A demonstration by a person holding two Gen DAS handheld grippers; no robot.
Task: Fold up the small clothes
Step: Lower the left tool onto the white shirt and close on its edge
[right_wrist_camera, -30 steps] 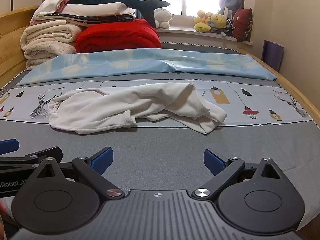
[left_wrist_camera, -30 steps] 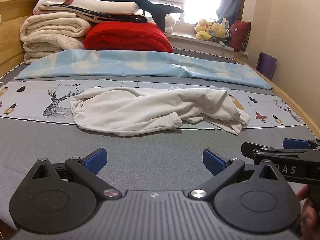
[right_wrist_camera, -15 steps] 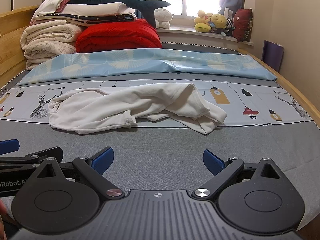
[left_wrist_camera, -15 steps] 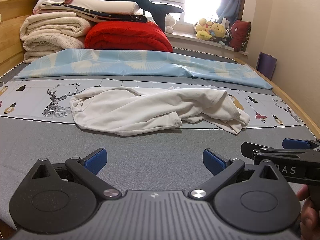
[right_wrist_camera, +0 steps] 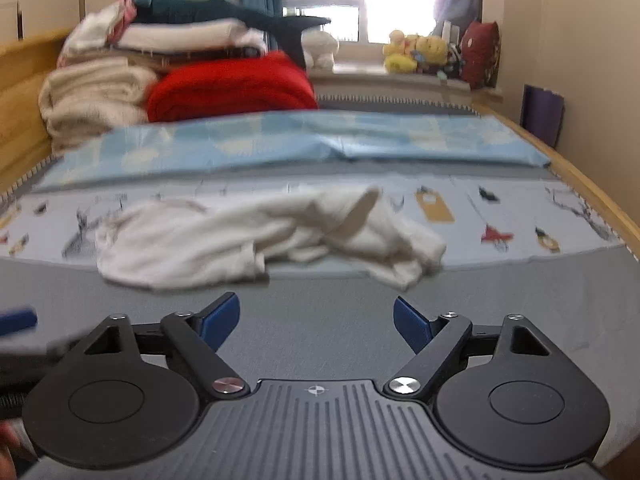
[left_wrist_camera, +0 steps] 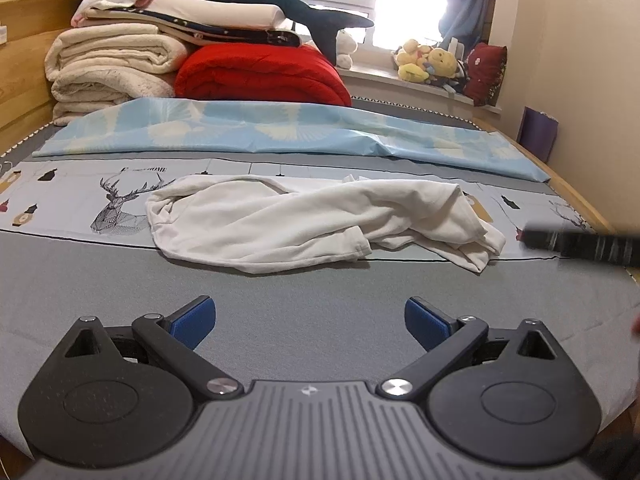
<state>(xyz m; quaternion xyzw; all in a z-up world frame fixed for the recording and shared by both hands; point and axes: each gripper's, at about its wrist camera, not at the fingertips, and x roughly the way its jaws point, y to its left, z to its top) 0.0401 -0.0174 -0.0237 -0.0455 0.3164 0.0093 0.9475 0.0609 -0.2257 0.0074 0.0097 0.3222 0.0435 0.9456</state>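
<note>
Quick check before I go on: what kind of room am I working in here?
Most likely a bedroom: the white garment lies on a bed, with folded quilts stacked at its head and stuffed toys along the windowsill.

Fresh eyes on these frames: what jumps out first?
A crumpled white garment lies unfolded mid-bed on the printed sheet. Behind it, a red quilt sits by stacked cream blankets at the headboard. Both grippers, left and right, hang short of the garment, nothing between their jaws; the right's are closing.
</note>
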